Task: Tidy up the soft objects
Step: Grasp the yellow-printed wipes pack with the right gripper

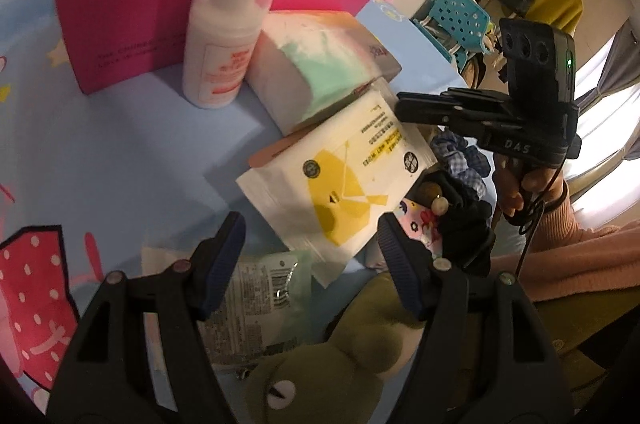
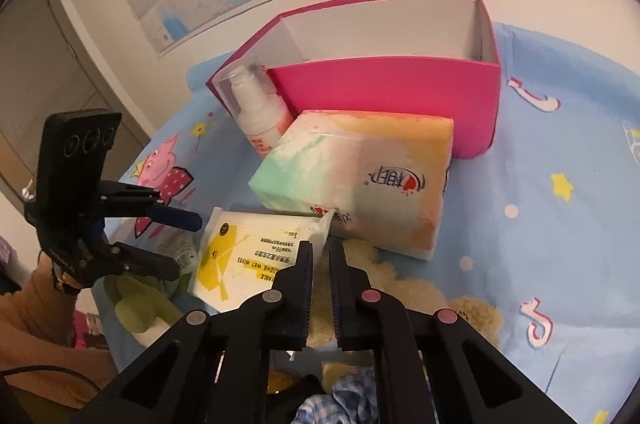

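Note:
A white and yellow wet wipes pack (image 1: 340, 180) lies on the blue cloth, leaning on a pastel tissue pack (image 1: 320, 72). My left gripper (image 1: 310, 236) is open above the wipes pack's near end and holds nothing. My right gripper (image 2: 320, 256) is shut on the wipes pack (image 2: 248, 256) at its right corner; it also shows in the left wrist view (image 1: 404, 104). The tissue pack (image 2: 360, 180) rests against an open pink box (image 2: 392, 96). A green plush frog (image 1: 320, 376) lies under my left gripper. A tan plush (image 2: 400, 288) lies under my right gripper.
A white pump bottle (image 1: 224, 40) stands in front of the pink box (image 1: 160, 24). A green-tinted packet (image 1: 260, 296) lies beneath the left fingers. Checked and black scrunchies (image 1: 460, 192) lie at the right. A teal basket (image 1: 456, 16) stands beyond the bed edge.

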Motion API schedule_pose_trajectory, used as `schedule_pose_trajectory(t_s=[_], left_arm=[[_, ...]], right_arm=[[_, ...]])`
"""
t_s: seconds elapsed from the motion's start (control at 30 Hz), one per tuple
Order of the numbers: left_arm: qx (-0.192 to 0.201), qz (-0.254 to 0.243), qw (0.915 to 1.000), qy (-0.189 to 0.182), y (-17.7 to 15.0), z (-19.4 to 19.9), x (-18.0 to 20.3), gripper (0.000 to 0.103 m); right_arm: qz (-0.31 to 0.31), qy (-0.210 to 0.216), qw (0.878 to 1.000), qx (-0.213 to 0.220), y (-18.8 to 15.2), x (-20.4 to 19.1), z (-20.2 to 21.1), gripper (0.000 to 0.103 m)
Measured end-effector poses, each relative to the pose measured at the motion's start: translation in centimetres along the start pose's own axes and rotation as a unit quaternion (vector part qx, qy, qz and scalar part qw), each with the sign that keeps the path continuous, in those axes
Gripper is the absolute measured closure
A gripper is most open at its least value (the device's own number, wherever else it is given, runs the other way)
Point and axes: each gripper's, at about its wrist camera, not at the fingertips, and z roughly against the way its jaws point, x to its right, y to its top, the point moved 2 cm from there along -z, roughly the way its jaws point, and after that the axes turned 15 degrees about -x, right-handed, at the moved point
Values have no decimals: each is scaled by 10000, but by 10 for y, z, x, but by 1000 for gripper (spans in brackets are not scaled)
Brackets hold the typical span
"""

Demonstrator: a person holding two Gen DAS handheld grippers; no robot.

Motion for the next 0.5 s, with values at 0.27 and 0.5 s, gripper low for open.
schedule_pose_trajectory(t_s=[0.27,0.5], left_arm=[[-546,-151,9983,-162,13,-29,11,33],[-111,135,9997,-189,13,-11,17,40]], right_arm=[[-45,427,9990,-86,-5,-8,0,72],[78,324,9994,-23,-8,-16,2,77]])
